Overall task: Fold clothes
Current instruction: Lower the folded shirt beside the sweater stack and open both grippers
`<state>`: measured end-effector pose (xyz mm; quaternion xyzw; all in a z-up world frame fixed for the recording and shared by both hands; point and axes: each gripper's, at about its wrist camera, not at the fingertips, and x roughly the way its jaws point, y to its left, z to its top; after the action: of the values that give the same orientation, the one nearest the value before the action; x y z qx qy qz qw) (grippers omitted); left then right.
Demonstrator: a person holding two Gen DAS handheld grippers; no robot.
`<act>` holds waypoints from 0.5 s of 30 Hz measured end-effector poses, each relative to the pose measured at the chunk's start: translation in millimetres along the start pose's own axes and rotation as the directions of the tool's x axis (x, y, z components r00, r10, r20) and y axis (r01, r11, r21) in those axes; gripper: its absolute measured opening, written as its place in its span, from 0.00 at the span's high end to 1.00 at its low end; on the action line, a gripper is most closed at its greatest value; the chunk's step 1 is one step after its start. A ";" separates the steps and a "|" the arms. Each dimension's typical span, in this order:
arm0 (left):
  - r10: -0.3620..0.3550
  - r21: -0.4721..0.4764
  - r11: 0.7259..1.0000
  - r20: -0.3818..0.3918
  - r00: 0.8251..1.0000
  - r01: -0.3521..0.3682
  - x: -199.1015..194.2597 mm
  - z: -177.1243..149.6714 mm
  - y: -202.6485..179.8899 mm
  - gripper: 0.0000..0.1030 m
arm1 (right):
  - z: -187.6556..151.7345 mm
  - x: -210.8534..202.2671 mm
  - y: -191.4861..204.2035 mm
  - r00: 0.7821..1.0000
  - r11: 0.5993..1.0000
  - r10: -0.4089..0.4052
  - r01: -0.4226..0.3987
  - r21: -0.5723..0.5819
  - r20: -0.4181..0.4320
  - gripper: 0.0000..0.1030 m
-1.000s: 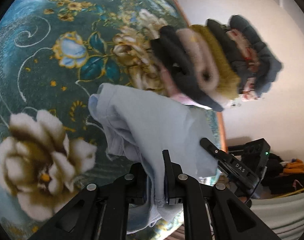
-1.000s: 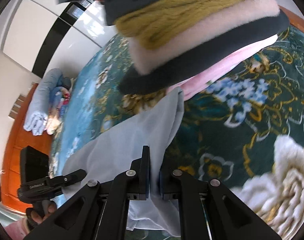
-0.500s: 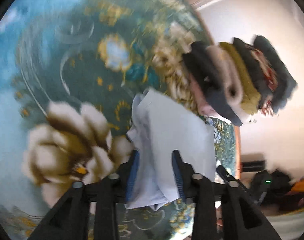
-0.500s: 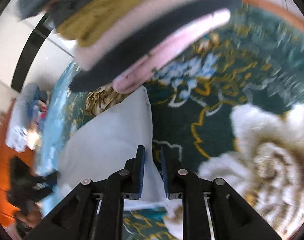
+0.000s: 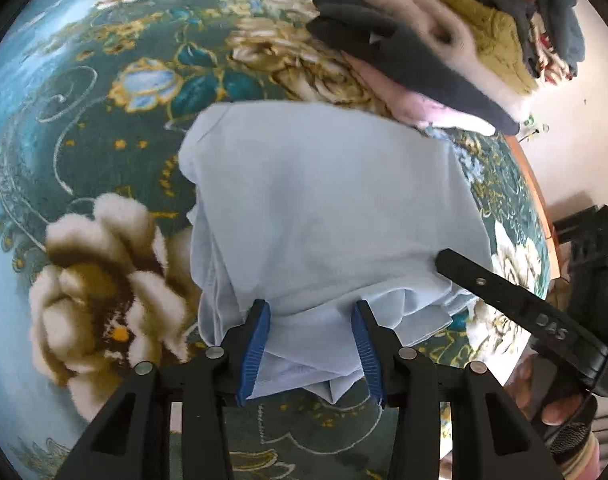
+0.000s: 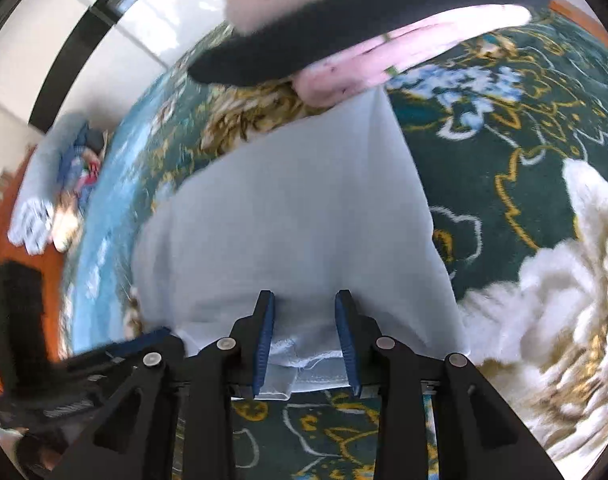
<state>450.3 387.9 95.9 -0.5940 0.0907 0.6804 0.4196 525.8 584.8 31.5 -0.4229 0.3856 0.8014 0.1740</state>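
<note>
A folded light blue garment lies flat on the floral teal bedspread. My left gripper stands over its near edge. The jaws are opening, and the cloth lies loose between the blue pads. My right gripper is at the same near edge of the garment. Its jaws are also opening, with a hem between the pads but not pinched. A stack of folded clothes in black, pink, cream and mustard sits just beyond the garment, touching its far edge.
The stack of folded clothes overhangs the garment's far corner. A heap of other clothes lies at the far end of the bed, near a wooden edge. White cupboard panels stand behind. Dark gear sits beside the bed.
Both grippers were shut on the blue garment and held it up. They came down toward the bed and their jaws have parted. The garment now rests flat.
</note>
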 end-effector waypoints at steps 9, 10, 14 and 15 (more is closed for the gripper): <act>0.118 0.171 0.975 0.147 0.982 -0.143 -11.3 -47.9 3.4 0.47 | -38.9 -26.7 -2.7 0.997 0.989 -0.060 0.065 -0.135 0.043 0.51; 0.137 0.167 0.973 0.152 0.979 -0.162 -7.2 -52.8 5.6 0.47 | -44.7 -26.2 -4.7 0.997 0.987 -0.067 0.073 -0.142 0.041 0.51; 0.181 0.168 0.963 0.178 0.967 -0.211 3.8 -63.7 8.2 0.47 | -63.7 -19.6 -9.9 0.994 0.980 -0.099 0.106 -0.167 0.049 0.51; 0.187 0.171 0.961 0.186 0.965 -0.219 5.6 -65.2 8.1 0.46 | -65.6 -18.8 -9.4 0.992 0.978 -0.104 0.114 -0.172 0.068 0.51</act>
<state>492.9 344.8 69.9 -0.4793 0.1802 0.7558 0.4080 578.1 541.6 19.7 -0.4335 0.2843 0.8336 0.1908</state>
